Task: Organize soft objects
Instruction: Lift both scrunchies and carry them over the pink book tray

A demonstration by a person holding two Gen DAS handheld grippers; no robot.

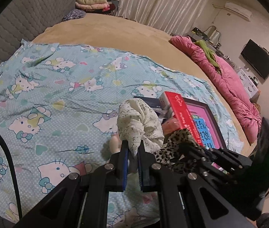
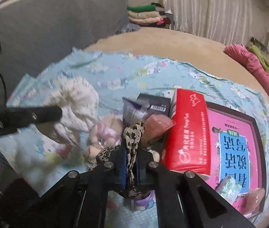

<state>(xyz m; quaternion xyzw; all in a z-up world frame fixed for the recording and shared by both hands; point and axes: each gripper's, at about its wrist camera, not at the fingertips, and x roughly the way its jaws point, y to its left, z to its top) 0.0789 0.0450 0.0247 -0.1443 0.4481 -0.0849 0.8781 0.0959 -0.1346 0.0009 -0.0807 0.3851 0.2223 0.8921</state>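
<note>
My left gripper is shut on a white flowered scrunchie, held a little above the blue cat-print sheet. In the right wrist view that scrunchie shows blurred at the left, on the tip of the left gripper's finger. My right gripper is shut on a leopard-print scrunchie, whose band runs down between the pads. In the left wrist view the leopard scrunchie lies in the right gripper's fingers. A small plush toy lies under both grippers.
A red tissue pack leans on a pink book to the right, with a dark box and a pink soft piece behind. A pink quilt lines the bed's right side. Folded clothes are stacked far back.
</note>
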